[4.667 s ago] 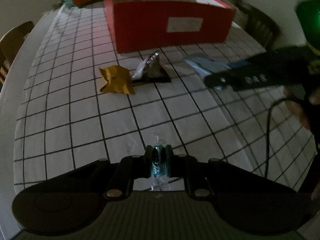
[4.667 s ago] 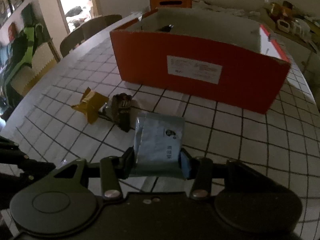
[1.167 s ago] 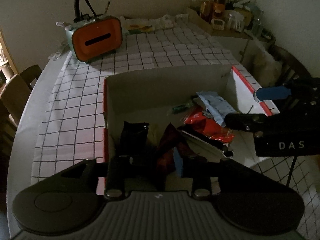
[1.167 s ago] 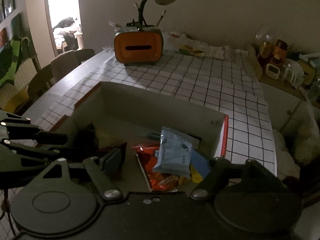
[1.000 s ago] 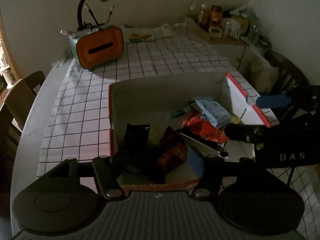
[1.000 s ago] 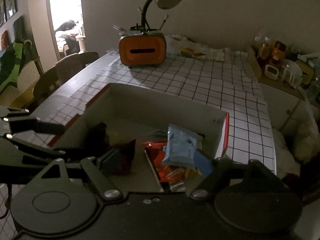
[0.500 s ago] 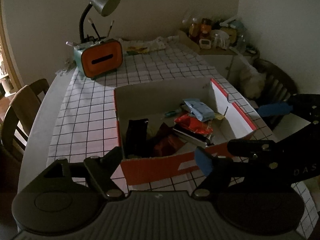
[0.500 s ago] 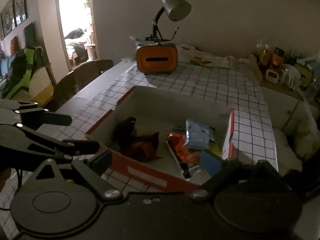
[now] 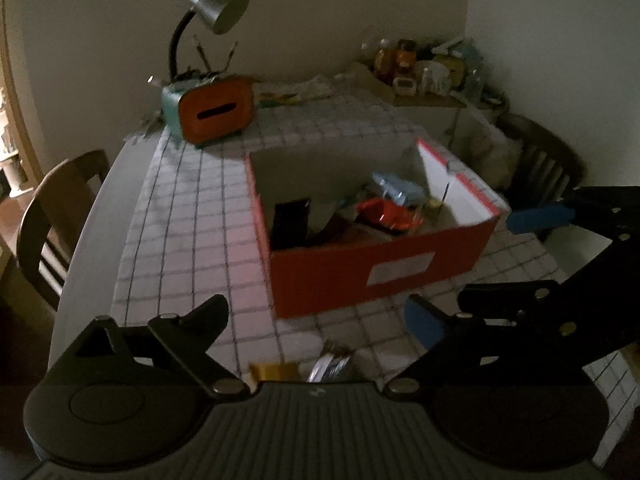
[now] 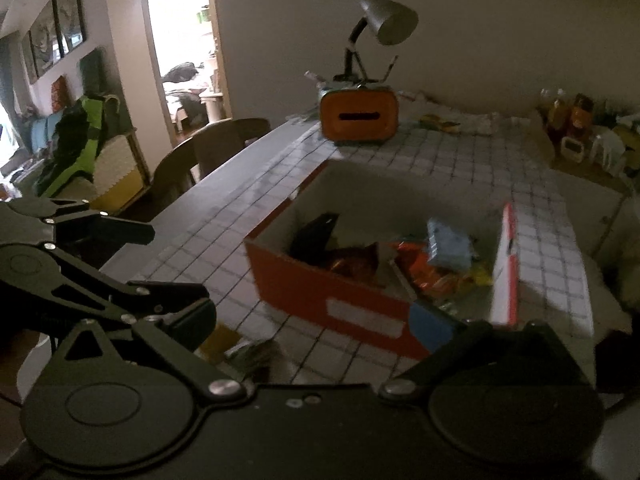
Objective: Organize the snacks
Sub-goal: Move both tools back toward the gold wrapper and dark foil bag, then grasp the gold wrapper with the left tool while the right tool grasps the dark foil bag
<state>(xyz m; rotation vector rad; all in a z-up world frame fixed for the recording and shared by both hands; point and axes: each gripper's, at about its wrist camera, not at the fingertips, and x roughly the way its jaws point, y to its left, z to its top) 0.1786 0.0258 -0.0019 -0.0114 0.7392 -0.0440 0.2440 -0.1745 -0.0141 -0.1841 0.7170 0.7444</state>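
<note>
Snacks are in two places now. Most of them lie inside the red cardboard box with a pale inside [image 9: 376, 268], which stands on the white tablecloth with a dark grid [image 9: 188, 236]: a light blue flat packet [image 9: 394, 190] on top of a red-orange crinkled bag [image 9: 388, 216], and a dark wrapper [image 9: 290, 222] that leans in the near-left corner. Two snacks wait on the cloth in front of the box: a small yellow-gold wrapper [image 9: 274, 370] and a silvery dark foil wrapper [image 9: 330, 364] just beside it.

In my judgement the coming move depends on this relation: both loose wrappers lie between the box and the grippers, low and near, almost under the fingers. In the left wrist view they sit right between the jaws of the left gripper [image 9: 316, 320], the gold one toward its left finger, the foil one in the middle. In the right wrist view the same pair [image 10: 244, 350] is toward the left finger, so the left gripper [image 10: 120, 264] seems the nearer one. The long axis of the foil wrapper seems to point away, toward the box, but it is half hidden.

The left gripper's jaws have just been opening and stand wide apart, nothing between the pads. The right gripper [image 10: 316, 326] also has just been opening and holds nothing.

The box has a white label [image 9: 400, 274], too blurred to read. No brand can be read.
</note>
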